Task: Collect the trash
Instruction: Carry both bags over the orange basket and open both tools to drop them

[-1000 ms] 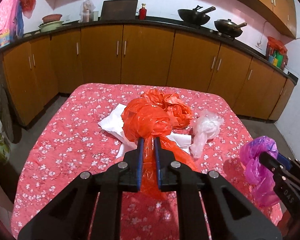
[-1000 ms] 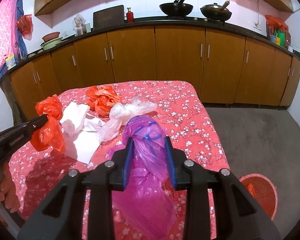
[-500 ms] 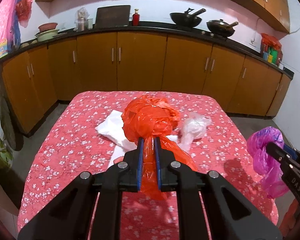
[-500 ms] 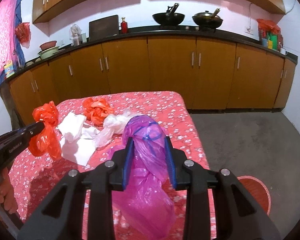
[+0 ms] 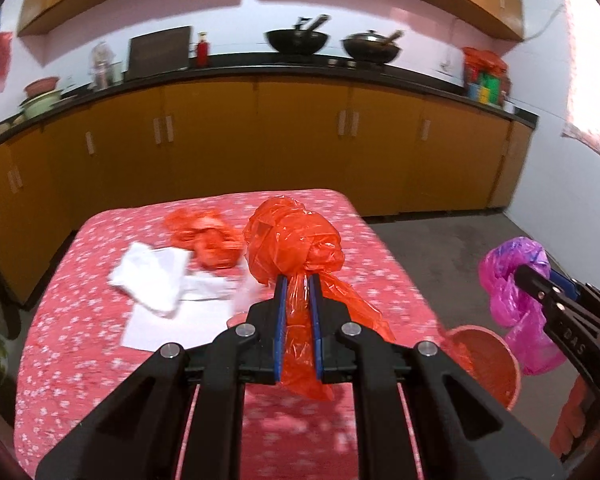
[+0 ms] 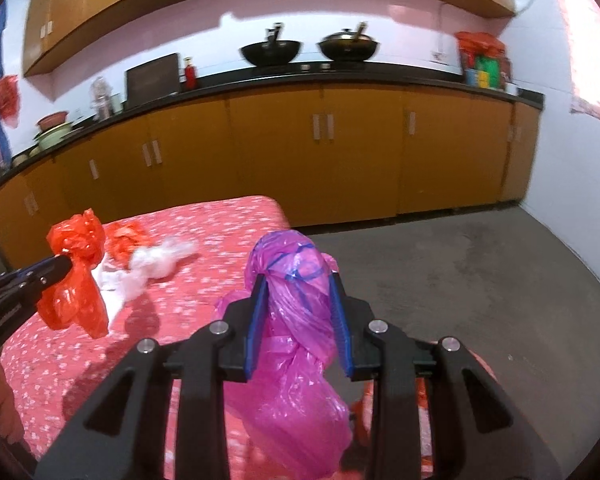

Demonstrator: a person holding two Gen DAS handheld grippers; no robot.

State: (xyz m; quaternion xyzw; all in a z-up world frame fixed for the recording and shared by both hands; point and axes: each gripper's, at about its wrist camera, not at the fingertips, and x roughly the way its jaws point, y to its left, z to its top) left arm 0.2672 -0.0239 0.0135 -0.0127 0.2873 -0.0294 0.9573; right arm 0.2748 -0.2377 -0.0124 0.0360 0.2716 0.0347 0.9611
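Left wrist view: an orange plastic bag (image 5: 296, 240) is pinched by its neck in the left hand-held gripper (image 5: 297, 292), raised above the counter (image 5: 80, 344) with its red flowered cloth. At the right, the right hand-held gripper (image 6: 300, 300) is clamped on a purple plastic bag (image 6: 296, 280), which hangs off the counter's edge, over the floor. Below it on the floor stands a red basket (image 5: 488, 360); its contents cannot be made out. On the counter lie a second crumpled orange bag (image 5: 204, 236), white paper (image 5: 156, 280) and a clear plastic bag (image 6: 156, 264).
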